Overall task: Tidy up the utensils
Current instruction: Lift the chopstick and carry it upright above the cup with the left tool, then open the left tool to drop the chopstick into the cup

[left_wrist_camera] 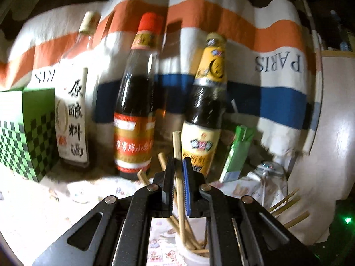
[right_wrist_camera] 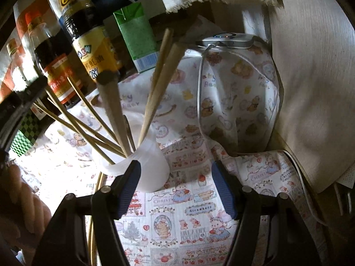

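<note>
left gripper (left_wrist_camera: 177,173): jaws clamped on one chopstick (left_wrist_camera: 178,168), tip already in the cup (right_wrist_camera: 144,168)
right gripper (right_wrist_camera: 177,190): jaws wide apart, empty
progress: most sticks in, looks nearly done

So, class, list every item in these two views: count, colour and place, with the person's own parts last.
bottles: three, dark and clear glass, back row by the striped cloth
checked box: one, green, far left
carton: one, green, beside the yellow-labelled bottle
cup: one, white, on the printed tablecloth
chopsticks: several, wooden, standing in the cup
silver device: one, with white cable, at the back
left gripper: fingers closed on one chopstick
right gripper: fingers open, beside the cup
</note>
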`<state>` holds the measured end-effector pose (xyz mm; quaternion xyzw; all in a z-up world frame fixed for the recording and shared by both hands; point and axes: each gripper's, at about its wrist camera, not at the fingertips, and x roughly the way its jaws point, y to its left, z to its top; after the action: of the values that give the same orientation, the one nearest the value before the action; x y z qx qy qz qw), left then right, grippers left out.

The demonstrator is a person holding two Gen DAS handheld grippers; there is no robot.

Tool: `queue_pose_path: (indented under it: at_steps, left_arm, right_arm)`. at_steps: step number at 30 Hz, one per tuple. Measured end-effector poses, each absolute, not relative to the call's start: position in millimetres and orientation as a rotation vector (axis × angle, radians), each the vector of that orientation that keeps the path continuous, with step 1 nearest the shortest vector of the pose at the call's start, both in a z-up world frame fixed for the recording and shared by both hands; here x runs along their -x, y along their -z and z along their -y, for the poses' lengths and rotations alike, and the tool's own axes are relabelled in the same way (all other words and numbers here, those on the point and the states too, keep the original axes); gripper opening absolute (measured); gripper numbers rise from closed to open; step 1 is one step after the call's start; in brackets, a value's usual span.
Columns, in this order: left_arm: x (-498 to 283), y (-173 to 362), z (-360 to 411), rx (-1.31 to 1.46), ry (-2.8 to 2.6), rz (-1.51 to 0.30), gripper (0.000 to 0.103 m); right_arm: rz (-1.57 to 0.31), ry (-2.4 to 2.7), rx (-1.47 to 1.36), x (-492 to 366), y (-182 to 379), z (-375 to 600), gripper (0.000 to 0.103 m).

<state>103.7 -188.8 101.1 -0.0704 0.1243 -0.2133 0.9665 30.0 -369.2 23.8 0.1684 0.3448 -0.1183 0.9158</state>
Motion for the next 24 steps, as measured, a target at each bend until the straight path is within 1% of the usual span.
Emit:
queue_pose_path:
  at_steps: [10, 14, 15, 16, 17, 19, 20, 23, 24]
  left_arm:
    - [-100, -96, 185, 0.145, 0.490, -0.313, 0.007]
    - [-94, -101, 178, 0.133, 0.476, -0.296, 0.008]
    - [-92, -104, 175, 0.133, 0.475, -0.291, 0.013]
    - [-89, -106, 171, 0.134, 0.474, -0.288, 0.022]
    - [-85, -109, 166, 0.135, 0.472, -0.281, 0.029]
    - [-76, -115, 156, 0.141, 0.475, -0.256, 0.066]
    - [-68, -118, 148, 0.148, 0.475, -0.233, 0.071]
    - [-51, -122, 127, 0.145, 0.473, -0.206, 0.075]
    - [-47, -123, 121, 0.146, 0.467, -0.208, 0.078]
  right_arm:
    - [-0.729, 0.250, -0.316, -32, -22, 366, 0.064]
    - [-0.744, 0.194, -0.346, -32, -22, 365, 0.064]
    - [-0.760, 0.170, -0.354, -33, -21, 364, 0.064]
    - [-0.777, 0.147, -0.365, -34, -19, 362, 0.064]
    - [-0.790, 0.131, -0.374, -35, -17, 361, 0.064]
    - [-0.809, 0.126, -0.389, -36, -14, 357, 0.064]
    - [-0.811, 0.132, -0.390, -36, -13, 356, 0.064]
    - [-0.802, 0.140, -0.374, -34, -14, 350, 0.064]
    - [-0.802, 0.135, -0.368, -33, -14, 348, 0.064]
